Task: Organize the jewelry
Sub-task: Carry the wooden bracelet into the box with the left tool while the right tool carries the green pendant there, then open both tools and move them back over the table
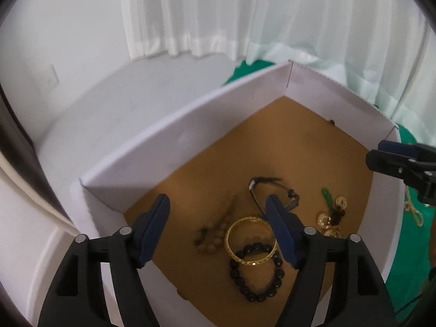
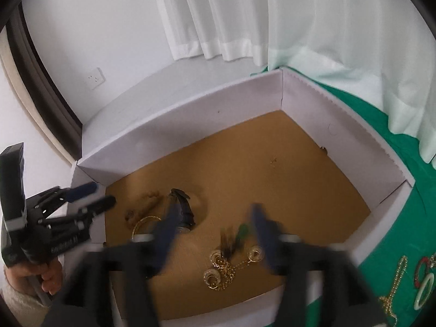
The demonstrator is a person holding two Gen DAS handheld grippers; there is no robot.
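Note:
A white box (image 1: 190, 125) with a brown floor holds the jewelry. My left gripper (image 1: 218, 204) hangs open over its near left part with nothing between the fingers. Under it lie a gold bangle (image 1: 250, 241), a black bead bracelet (image 1: 256, 275), a brown bead string (image 1: 212, 235) and a dark watch (image 1: 272, 188). My right gripper (image 2: 214, 218), blurred, stands open above a gold necklace (image 2: 231, 267) with a green pendant (image 2: 242, 230); no pad touches it. The watch (image 2: 182, 209) and bangle (image 2: 144, 223) lie to its left. A hand (image 2: 46, 275) holds the left gripper (image 2: 100, 194) at the box's left wall.
The box (image 2: 313, 103) sits on a green cloth (image 2: 381, 245). On the cloth to the right lie a red bracelet (image 2: 421, 269), a pale green bangle (image 2: 425, 291) and a gold chain (image 2: 395, 286). White curtains and a wall with a socket (image 2: 96, 78) stand behind.

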